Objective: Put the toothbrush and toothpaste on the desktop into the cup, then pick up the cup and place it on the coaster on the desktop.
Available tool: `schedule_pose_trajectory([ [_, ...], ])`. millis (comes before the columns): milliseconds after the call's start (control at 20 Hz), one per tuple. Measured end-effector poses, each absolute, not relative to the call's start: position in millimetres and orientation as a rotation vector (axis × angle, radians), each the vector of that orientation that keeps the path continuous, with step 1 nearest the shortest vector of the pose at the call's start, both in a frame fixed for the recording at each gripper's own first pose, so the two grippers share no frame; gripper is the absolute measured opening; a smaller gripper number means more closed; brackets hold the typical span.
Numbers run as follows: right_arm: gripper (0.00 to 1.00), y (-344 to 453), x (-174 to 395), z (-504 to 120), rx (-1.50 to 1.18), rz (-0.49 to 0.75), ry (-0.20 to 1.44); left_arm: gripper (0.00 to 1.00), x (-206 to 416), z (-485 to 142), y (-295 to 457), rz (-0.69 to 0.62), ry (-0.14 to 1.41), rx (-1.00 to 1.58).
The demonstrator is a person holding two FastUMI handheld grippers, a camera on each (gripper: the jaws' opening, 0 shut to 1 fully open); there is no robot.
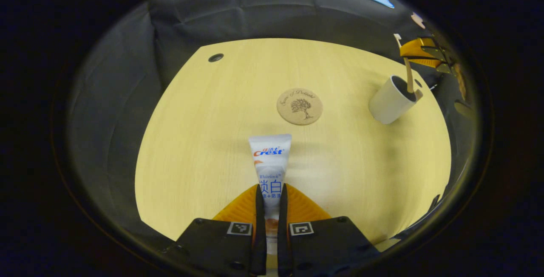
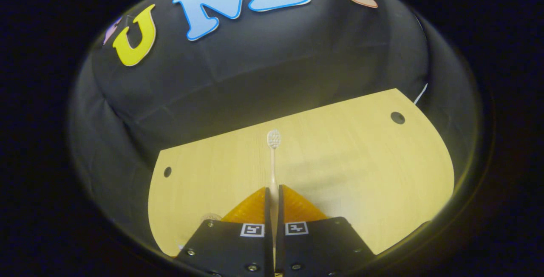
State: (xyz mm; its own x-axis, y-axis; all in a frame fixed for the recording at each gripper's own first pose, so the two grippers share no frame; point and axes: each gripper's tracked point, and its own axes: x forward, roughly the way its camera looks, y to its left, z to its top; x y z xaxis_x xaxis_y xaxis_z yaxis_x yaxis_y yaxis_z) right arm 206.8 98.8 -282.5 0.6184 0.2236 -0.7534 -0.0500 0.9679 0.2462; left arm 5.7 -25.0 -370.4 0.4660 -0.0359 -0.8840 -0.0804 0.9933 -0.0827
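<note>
A white toothpaste tube (image 1: 270, 158) sticks forward over the desk, and my left gripper (image 1: 270, 187) is shut on its lower part. Beyond it lies the round brown coaster (image 1: 299, 106) with a tree print. Far right stands the white cup (image 1: 389, 103), and the lower end of the pale toothbrush (image 1: 409, 77) reaches into its mouth, held from above by the right gripper (image 1: 418, 52). In the right gripper view my right gripper (image 2: 272, 190) is shut on the toothbrush (image 2: 273, 162), its bristle head pointing away over the desk.
The light wooden desk (image 1: 204, 141) has a rounded outline and small dark cable holes (image 1: 216, 57) (image 2: 398, 117) (image 2: 167, 171) near its back edge. Black cloth walls close off the back and the sides.
</note>
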Motion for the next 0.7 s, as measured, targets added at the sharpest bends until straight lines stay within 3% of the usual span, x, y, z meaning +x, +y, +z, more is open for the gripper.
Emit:
schedule_pose_trajectory([
  [300, 0.03, 100.7, 206.6, -286.3, 0.180, 0.189, 0.807, 0.18, -7.0, -355.2, -5.0, 0.073, 1.078, -0.121],
  [700, 0.08, 87.9, 178.9, -289.6, 0.214, 0.183, 0.844, 0.18, 31.1, -313.8, -21.0, 0.019, 0.969, -0.090],
])
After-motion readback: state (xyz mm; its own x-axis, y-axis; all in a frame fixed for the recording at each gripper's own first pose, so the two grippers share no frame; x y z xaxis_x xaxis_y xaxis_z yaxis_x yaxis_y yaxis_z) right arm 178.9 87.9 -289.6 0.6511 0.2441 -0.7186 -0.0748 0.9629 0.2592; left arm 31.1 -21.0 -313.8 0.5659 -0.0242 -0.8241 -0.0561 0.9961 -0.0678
